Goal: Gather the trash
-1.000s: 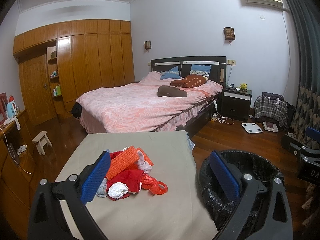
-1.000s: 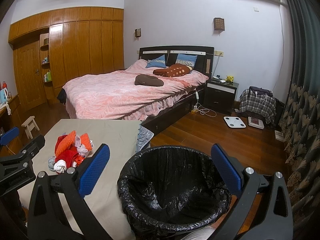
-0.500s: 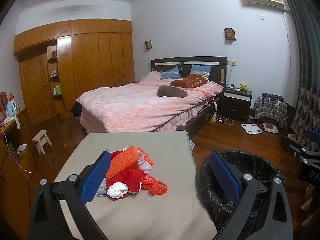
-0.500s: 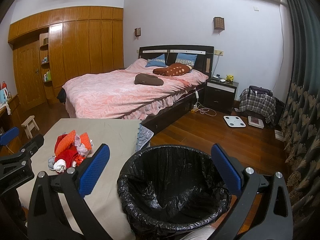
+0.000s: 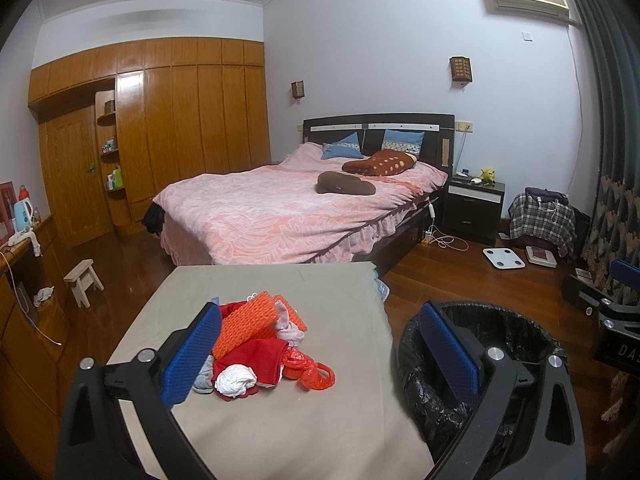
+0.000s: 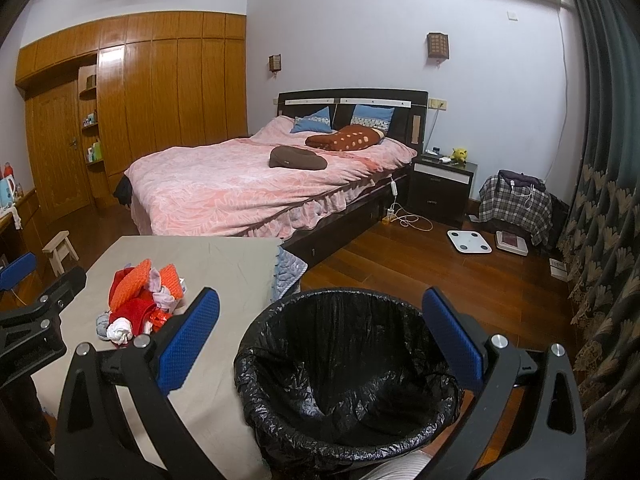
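I hold both grippers with jaws wide, empty. I bring the left gripper (image 5: 320, 354) down on the trash pile (image 5: 262, 350) mid-tabletop, then carry it over the tabletop's right edge to the bin (image 6: 348, 376).

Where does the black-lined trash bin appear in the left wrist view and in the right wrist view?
Left wrist view: trash bin at lower right, partly behind the left gripper's right jaw.
Right wrist view: trash bin at bottom centre, between the open jaws.
Shared landmark: the white scale on the floor.

One trash pile (image 5: 260, 350), one bin (image 6: 348, 384), two pillows (image 5: 402, 142), two scales (image 5: 503, 258).
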Available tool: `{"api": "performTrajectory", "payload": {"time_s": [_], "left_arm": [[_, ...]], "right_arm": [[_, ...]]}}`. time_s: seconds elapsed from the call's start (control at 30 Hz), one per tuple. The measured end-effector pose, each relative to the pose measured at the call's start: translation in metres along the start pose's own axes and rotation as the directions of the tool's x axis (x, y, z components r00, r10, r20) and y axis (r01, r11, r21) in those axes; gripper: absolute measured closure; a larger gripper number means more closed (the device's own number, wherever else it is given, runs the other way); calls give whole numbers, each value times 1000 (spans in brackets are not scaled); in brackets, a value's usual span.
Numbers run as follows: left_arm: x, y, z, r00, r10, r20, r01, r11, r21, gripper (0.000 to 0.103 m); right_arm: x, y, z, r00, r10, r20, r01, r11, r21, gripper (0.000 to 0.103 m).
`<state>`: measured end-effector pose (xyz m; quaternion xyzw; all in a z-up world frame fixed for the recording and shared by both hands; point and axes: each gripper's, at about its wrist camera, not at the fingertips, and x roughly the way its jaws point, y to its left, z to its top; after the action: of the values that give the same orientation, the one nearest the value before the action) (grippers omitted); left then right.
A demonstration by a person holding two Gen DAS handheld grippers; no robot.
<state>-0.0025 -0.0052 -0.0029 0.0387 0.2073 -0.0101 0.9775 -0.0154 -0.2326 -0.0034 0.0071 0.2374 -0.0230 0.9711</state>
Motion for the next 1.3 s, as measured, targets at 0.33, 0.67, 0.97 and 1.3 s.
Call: {"api": "performTrajectory", "payload": {"time_s": [0.33,0.67,0.97,1.3], "left_arm": [[1,-1,-4,1000,2,0,-2,1000,-7,6],[7,12,-2,1000,10,-14,-11,999,-33,6],[17,24,-3,999,33,-33,-35,998,-55,6],[55,79,-27,991,99,-89,-106,991,-76,6]], "right_arm": [[5,4,-13,1000,1,-2,-1,1000,-1,5],[10,12,-16,1000,8,-13,-8,1000,-11,5],[29,29,-7,999,38,-34,-38,999,-24,5],[72,72,-11,992,114,-59,-117,992,-50,5]]}}
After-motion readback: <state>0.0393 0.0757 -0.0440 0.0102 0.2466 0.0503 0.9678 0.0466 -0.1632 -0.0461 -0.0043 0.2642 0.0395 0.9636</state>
